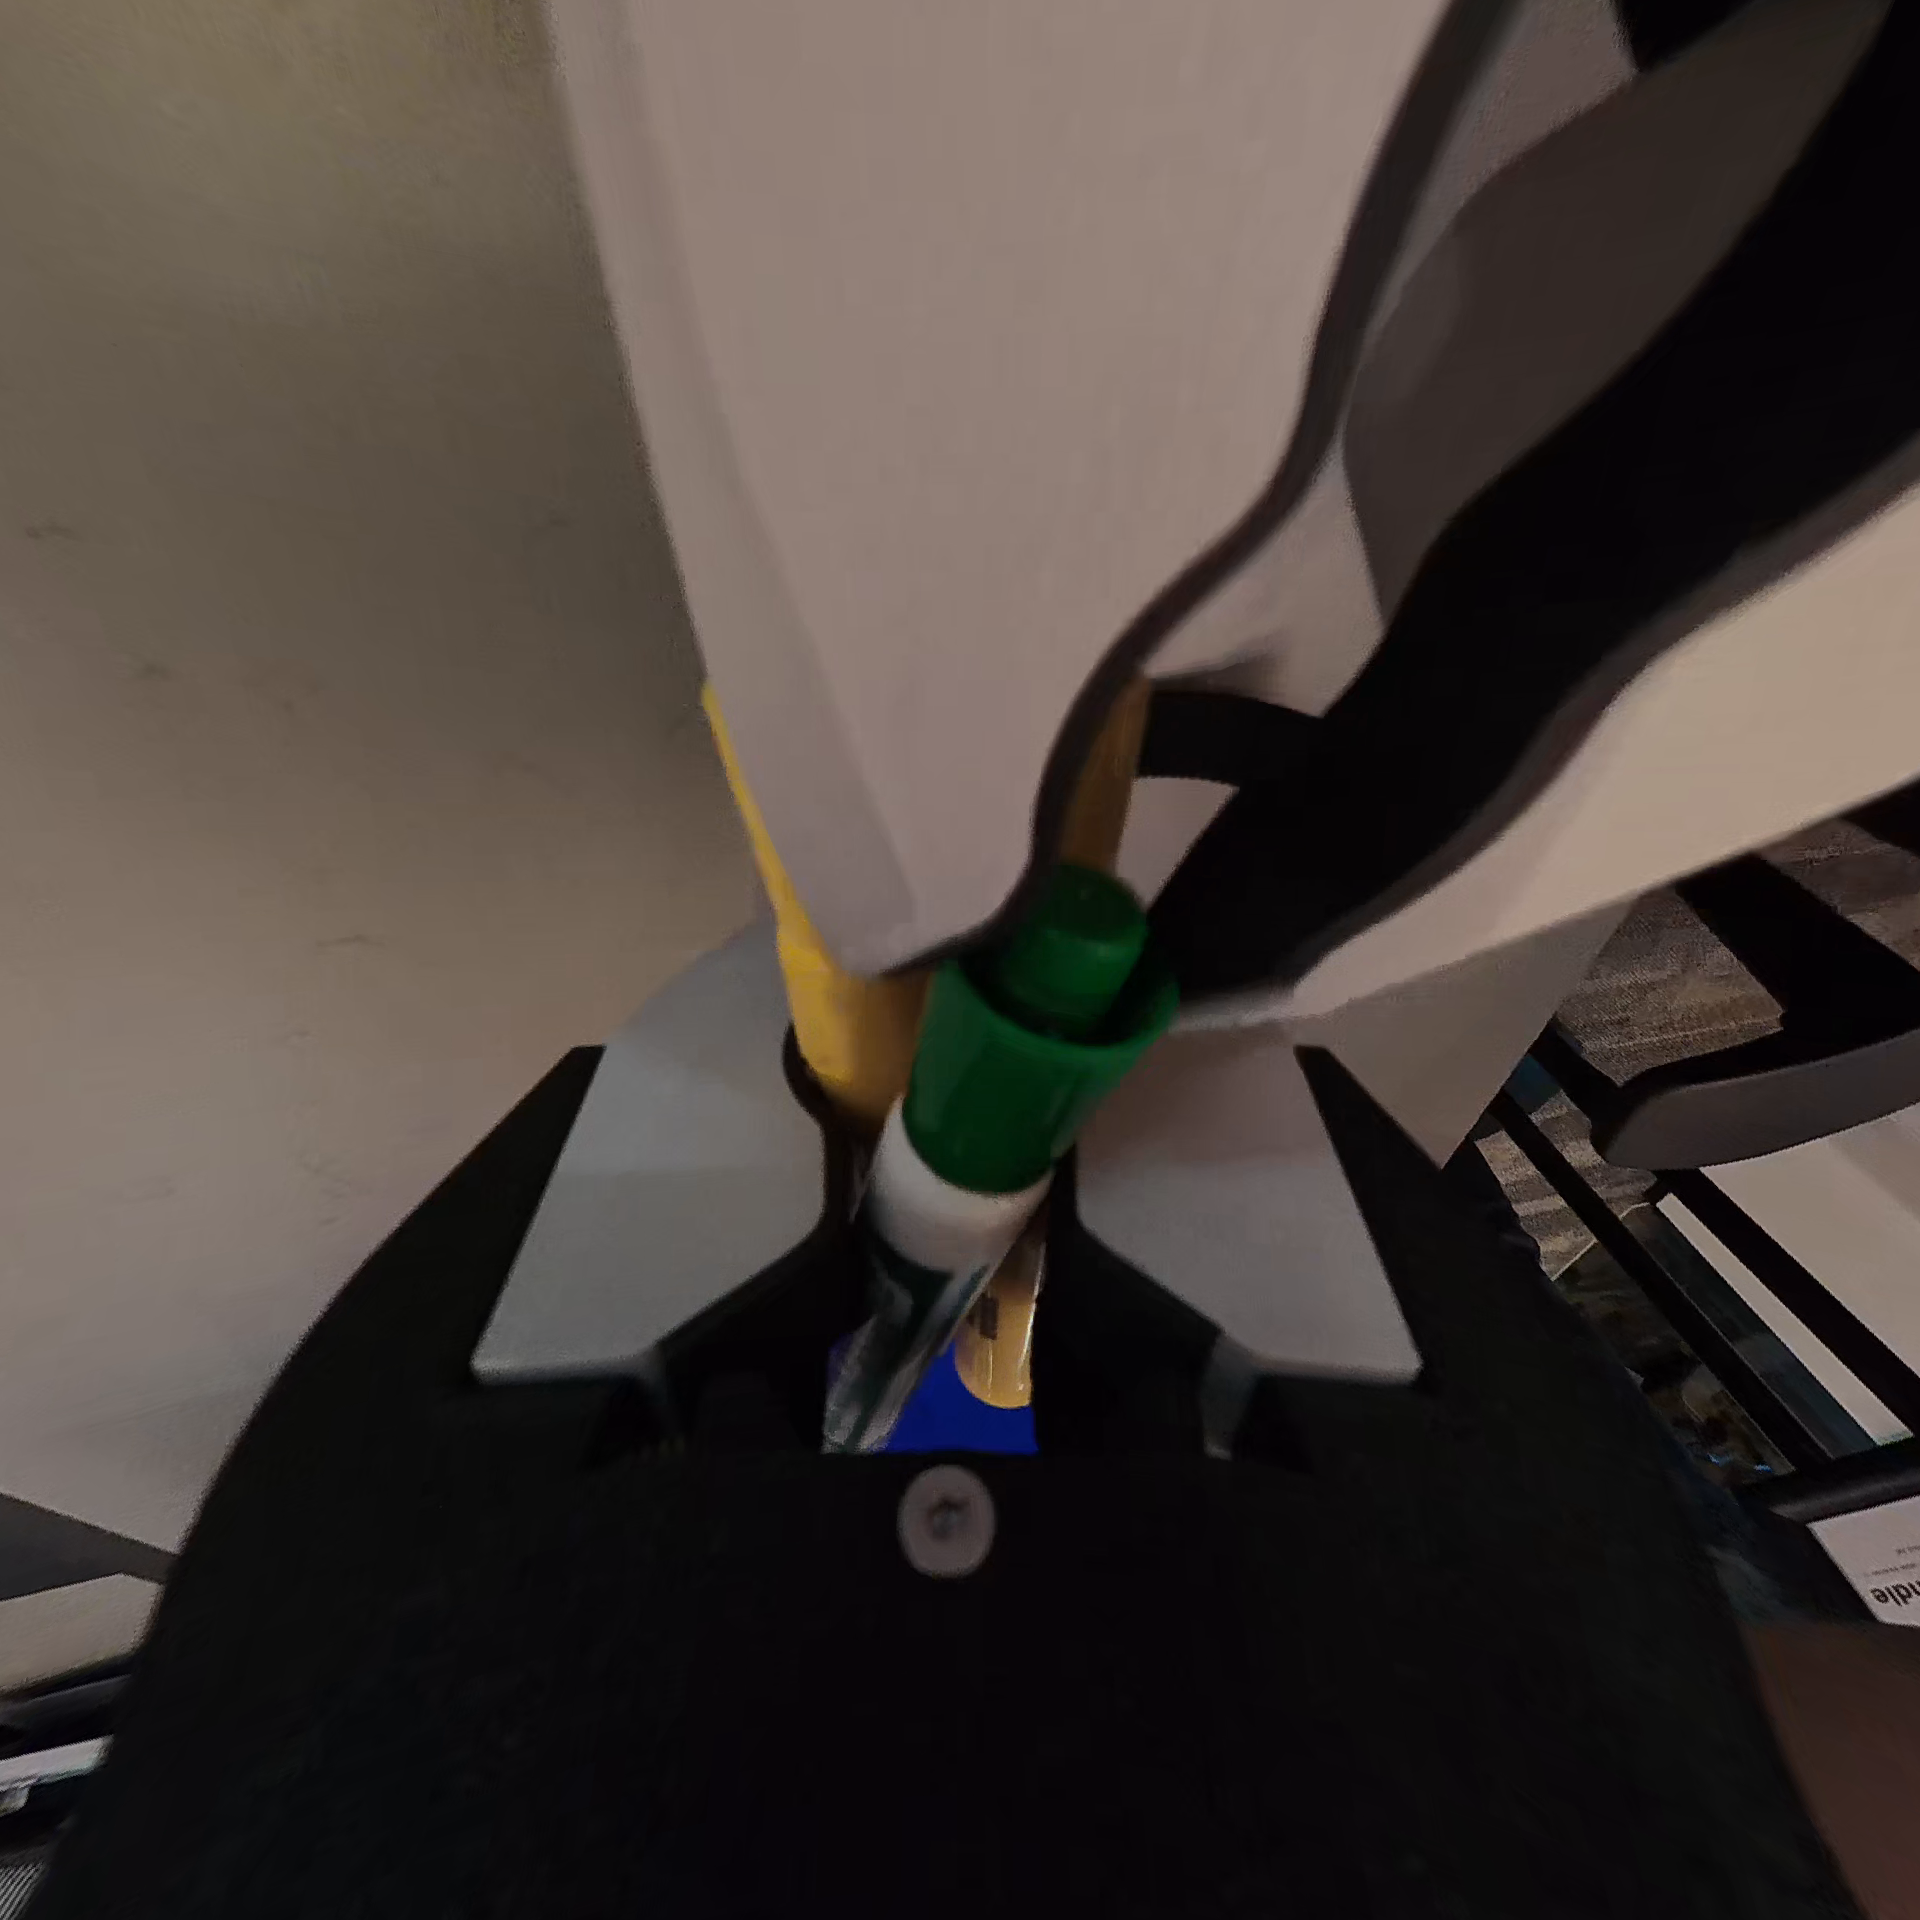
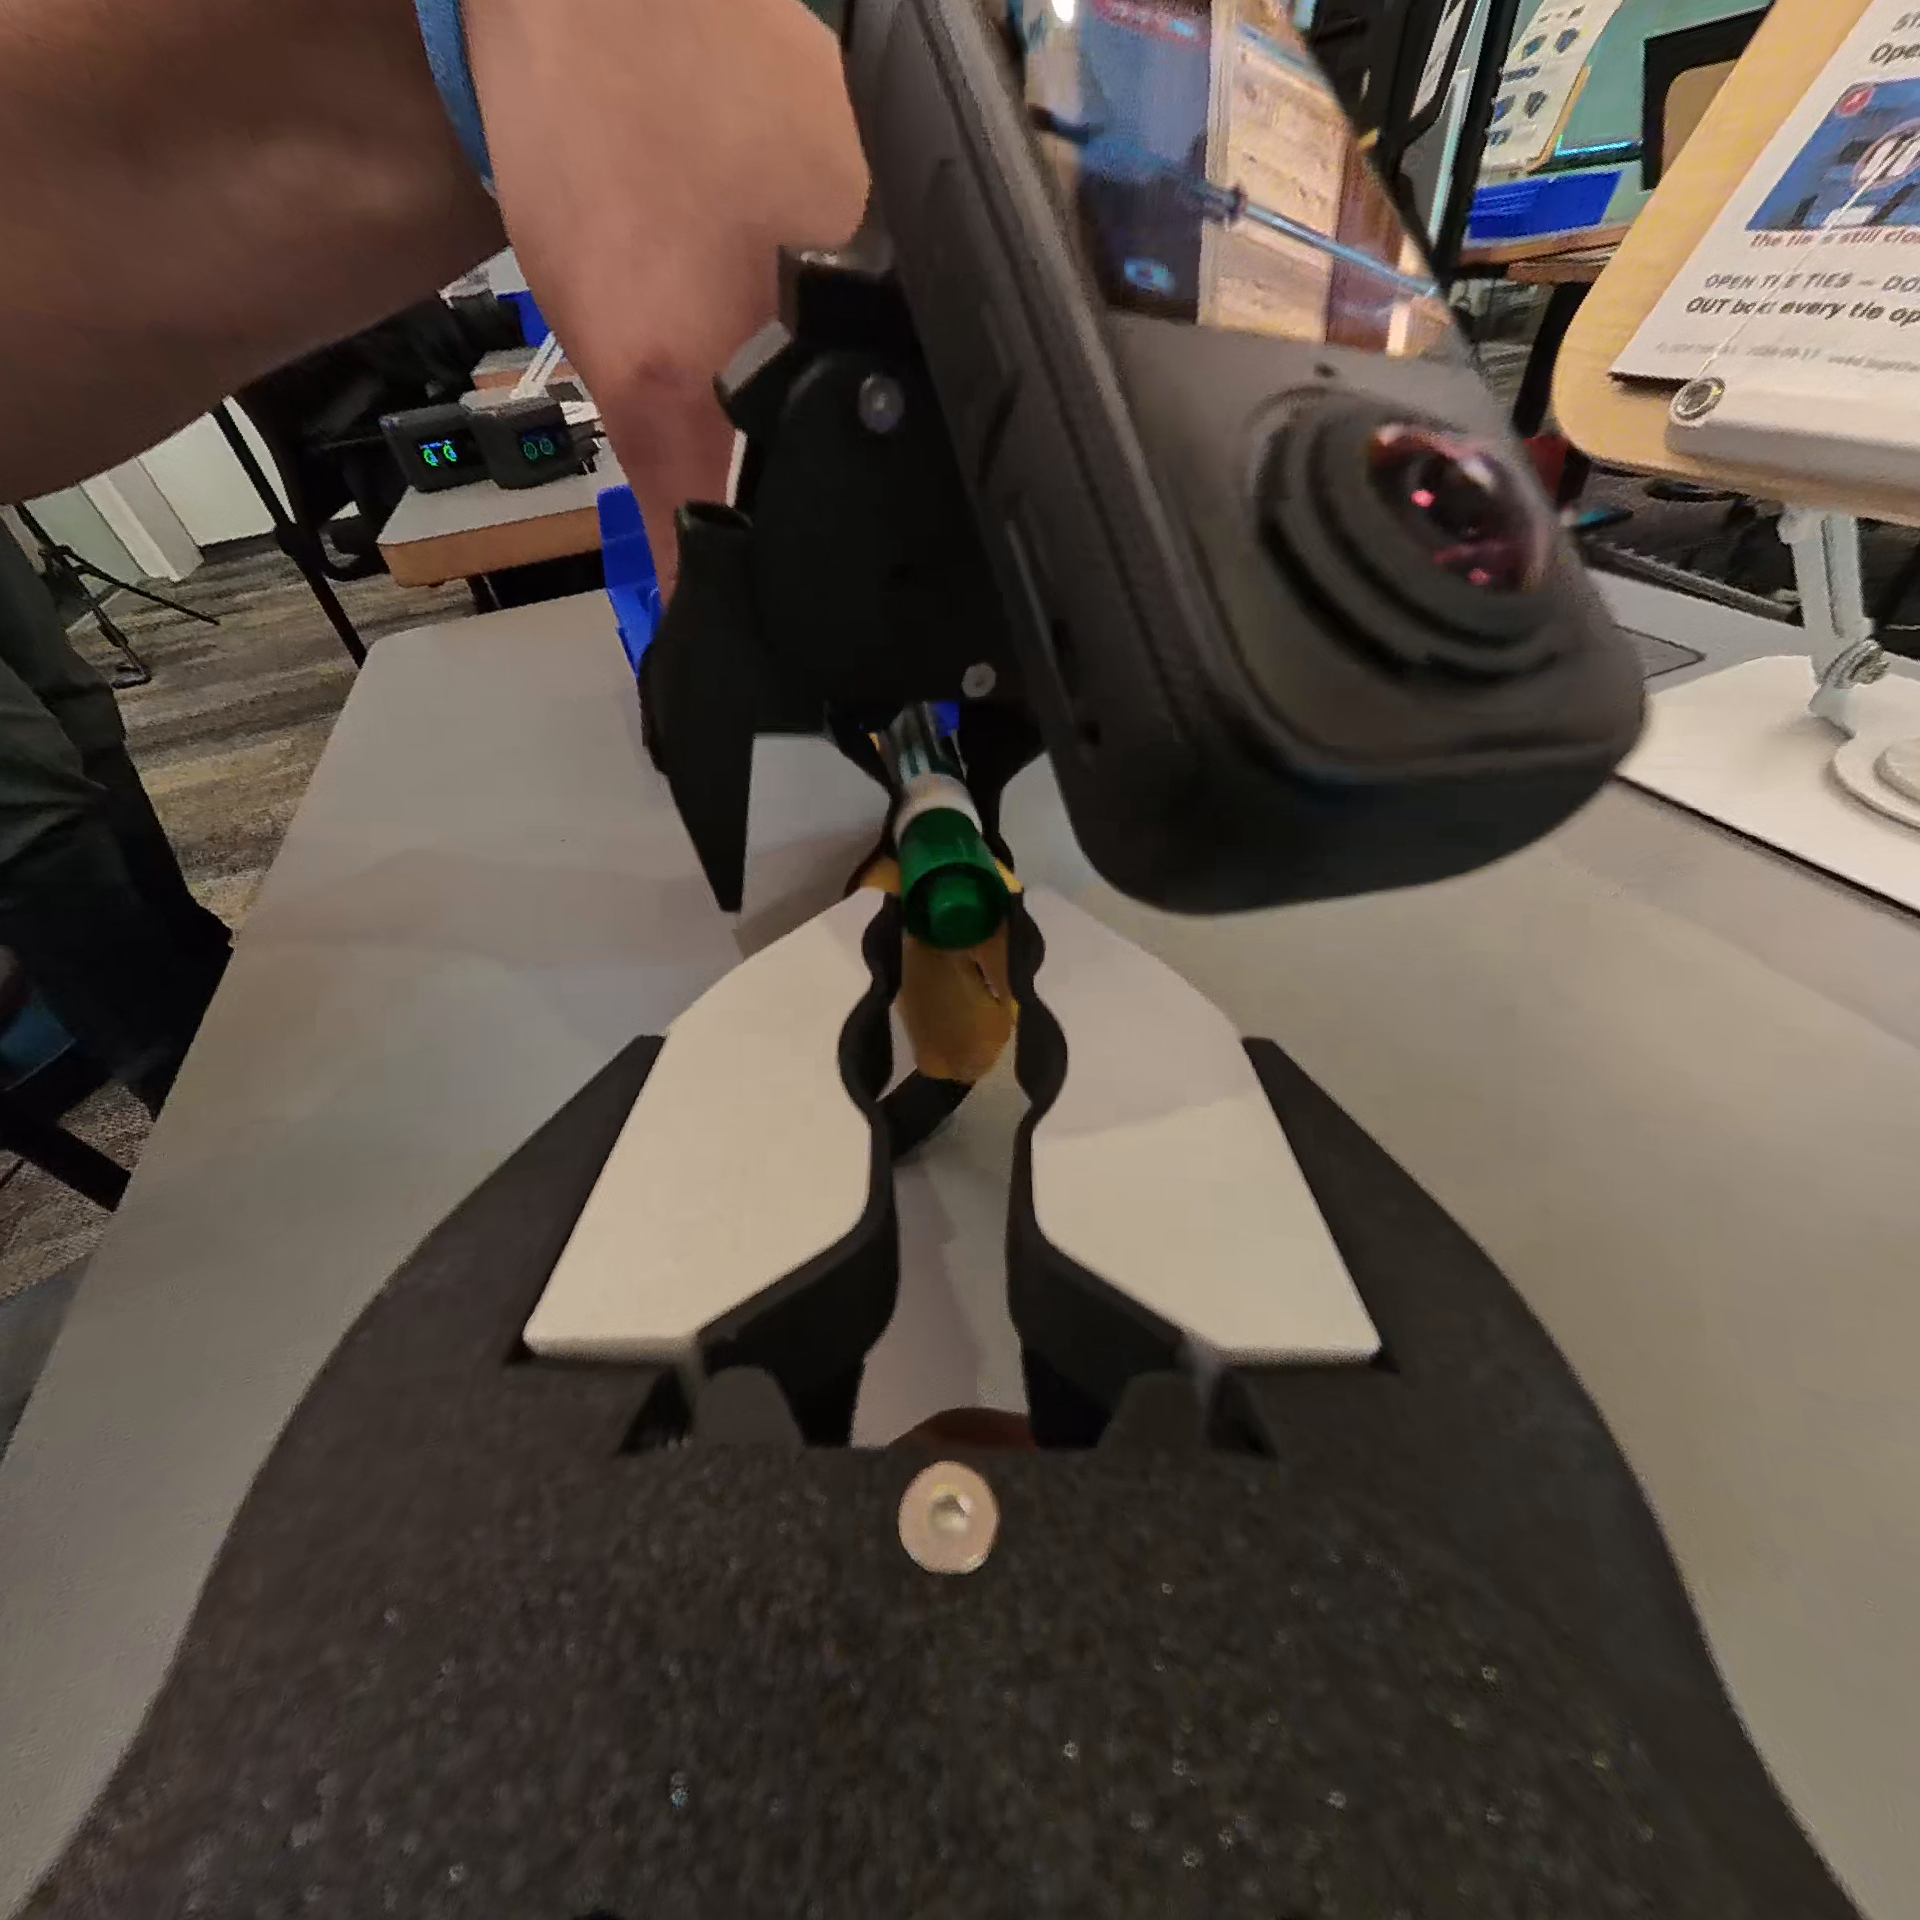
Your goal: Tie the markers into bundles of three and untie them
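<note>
My left gripper (image 1: 956, 1122) is shut on a bundle of markers: a green-capped marker (image 1: 1029, 1049), a yellow marker (image 1: 831, 997) and a blue one (image 1: 966, 1413) deep between the jaws. In the right wrist view the left gripper (image 2: 862, 790) points toward me, holding the green-capped marker (image 2: 940, 883) just above the grey table (image 2: 416, 987). My right gripper (image 2: 954, 925) is shut around the yellow marker's end (image 2: 956, 1008), with a black tie loop (image 2: 925, 1112) hanging below it. The right gripper's white fingers (image 1: 831, 416) fill the left wrist view, and the tie loop (image 1: 1195, 738) shows between them.
A person's hand (image 2: 644, 208) holds the left gripper, whose camera (image 2: 1351, 623) looms over the table. A white stand with a printed sheet (image 2: 1818, 312) is at the right. A blue bin (image 2: 623, 582) sits behind; another table with small lit devices (image 2: 488, 452) stands beyond. One gripper's finger ends stand about 8 centimetres off the other's.
</note>
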`<move>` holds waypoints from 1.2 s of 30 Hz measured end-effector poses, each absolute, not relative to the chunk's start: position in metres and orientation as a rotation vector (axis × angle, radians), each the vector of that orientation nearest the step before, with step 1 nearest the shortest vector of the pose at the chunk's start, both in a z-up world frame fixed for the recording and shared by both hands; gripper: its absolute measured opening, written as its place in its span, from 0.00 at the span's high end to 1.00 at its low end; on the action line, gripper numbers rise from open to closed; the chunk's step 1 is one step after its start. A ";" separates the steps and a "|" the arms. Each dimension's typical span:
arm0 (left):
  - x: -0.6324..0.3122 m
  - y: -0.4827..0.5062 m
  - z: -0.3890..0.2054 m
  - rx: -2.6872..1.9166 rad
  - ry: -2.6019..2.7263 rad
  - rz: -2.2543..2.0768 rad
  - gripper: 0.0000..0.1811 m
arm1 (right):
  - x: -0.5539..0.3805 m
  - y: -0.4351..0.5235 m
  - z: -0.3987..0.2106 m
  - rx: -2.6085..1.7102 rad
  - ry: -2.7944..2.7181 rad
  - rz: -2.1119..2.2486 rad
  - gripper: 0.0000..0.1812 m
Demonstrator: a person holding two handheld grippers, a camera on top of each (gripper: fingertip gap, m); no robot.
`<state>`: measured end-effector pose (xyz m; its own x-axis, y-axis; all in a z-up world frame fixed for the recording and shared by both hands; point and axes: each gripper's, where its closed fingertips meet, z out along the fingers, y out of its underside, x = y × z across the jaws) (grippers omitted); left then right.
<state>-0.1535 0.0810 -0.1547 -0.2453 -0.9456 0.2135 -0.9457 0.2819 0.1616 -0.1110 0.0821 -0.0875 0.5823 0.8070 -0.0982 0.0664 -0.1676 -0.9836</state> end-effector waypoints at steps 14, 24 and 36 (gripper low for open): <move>-0.158 0.086 -0.157 1.770 -2.372 -0.039 0.78 | -0.098 0.079 -0.089 -1.686 -0.737 0.958 0.86; -0.159 0.089 -0.154 1.808 -2.371 -0.017 0.78 | -0.096 0.079 -0.082 -1.671 -0.733 0.942 0.90; -0.159 0.084 -0.158 1.807 -2.348 0.022 0.78 | -0.105 0.077 -0.086 -1.680 -0.745 0.988 0.85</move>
